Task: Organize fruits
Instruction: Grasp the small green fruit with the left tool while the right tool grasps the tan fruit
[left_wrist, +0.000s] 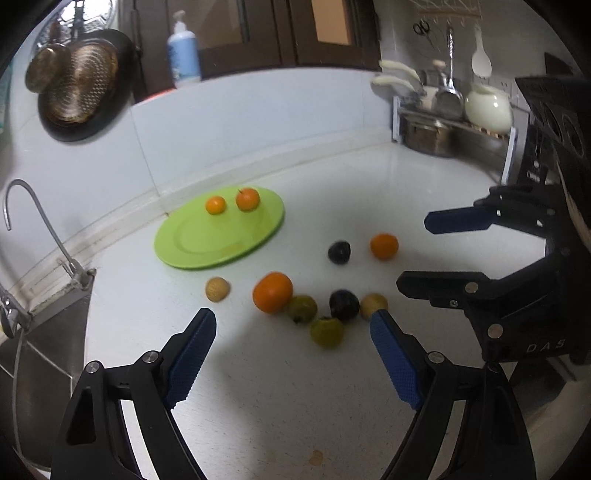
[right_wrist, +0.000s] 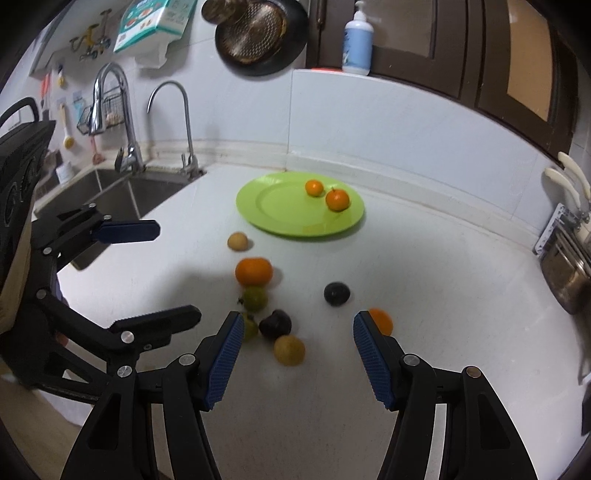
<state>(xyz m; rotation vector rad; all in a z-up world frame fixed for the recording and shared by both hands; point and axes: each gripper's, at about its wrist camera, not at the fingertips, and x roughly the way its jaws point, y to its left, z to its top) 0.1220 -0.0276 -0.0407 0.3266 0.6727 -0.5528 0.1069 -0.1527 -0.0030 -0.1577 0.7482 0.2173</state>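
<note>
On my right gripper's (left_wrist: 413, 254) housing, at the right edge of the left view, I can read "DAS"; the box (right_wrist: 151, 26) at the upper left of the right view carries print too small to read. My left gripper's (left_wrist: 291, 325) fingers (left_wrist: 192, 354) stand wide apart with nothing between them, and the right gripper's fingers (right_wrist: 371, 362) stand apart and empty too. The green plate (left_wrist: 195, 243) lies near the back wall with two small oranges (left_wrist: 248, 199) on its far side, most of it bare. The loose fruit sits mid-frame on the white worktop (left_wrist: 277, 398): a big orange (left_wrist: 272, 291), a tan one (left_wrist: 218, 289), green ones (left_wrist: 326, 332), dark ones (left_wrist: 339, 252), another orange (left_wrist: 384, 246). The sink (right_wrist: 110, 192) opens at the worktop's left edge; below the fruit the worktop is bare.
</note>
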